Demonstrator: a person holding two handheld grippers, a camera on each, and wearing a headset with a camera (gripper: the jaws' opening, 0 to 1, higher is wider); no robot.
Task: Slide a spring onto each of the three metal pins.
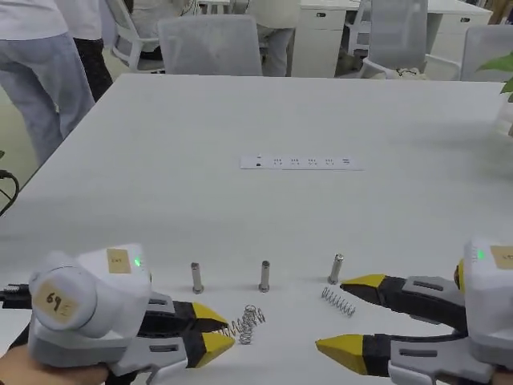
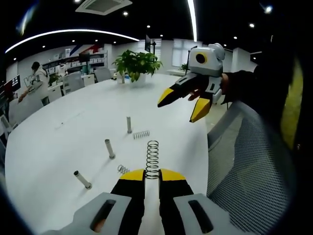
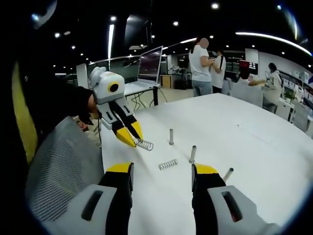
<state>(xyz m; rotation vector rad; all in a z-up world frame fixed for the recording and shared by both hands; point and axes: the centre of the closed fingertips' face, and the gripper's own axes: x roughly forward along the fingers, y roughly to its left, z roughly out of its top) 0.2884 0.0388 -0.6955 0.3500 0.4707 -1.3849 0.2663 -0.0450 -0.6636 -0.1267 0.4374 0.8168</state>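
Left gripper (image 2: 152,173) pinches spring (image 2: 152,156) end between fingers (image 2: 133,175) (right gripper (image 3: 162,169) spread, apart).

Bright ceiling light, sharp focus, fisheye-bent edges.

The head camera is looking forward and down from above the near edge of the white tabletop (image 1: 321,104), facing the far chairs (image 1: 210,44). The left gripper camera is riding close behind the left tongs (image 2: 152,172), skimming low over the surface toward a potted plant (image 2: 137,63). The right gripper camera is looking along the right tongs (image 3: 162,169) from the opposite side, seemingly a little higher, though the fisheye is blurring that. All three views are sharing the pins (image 1: 264,275), and each gripper view is catching the other tongs.
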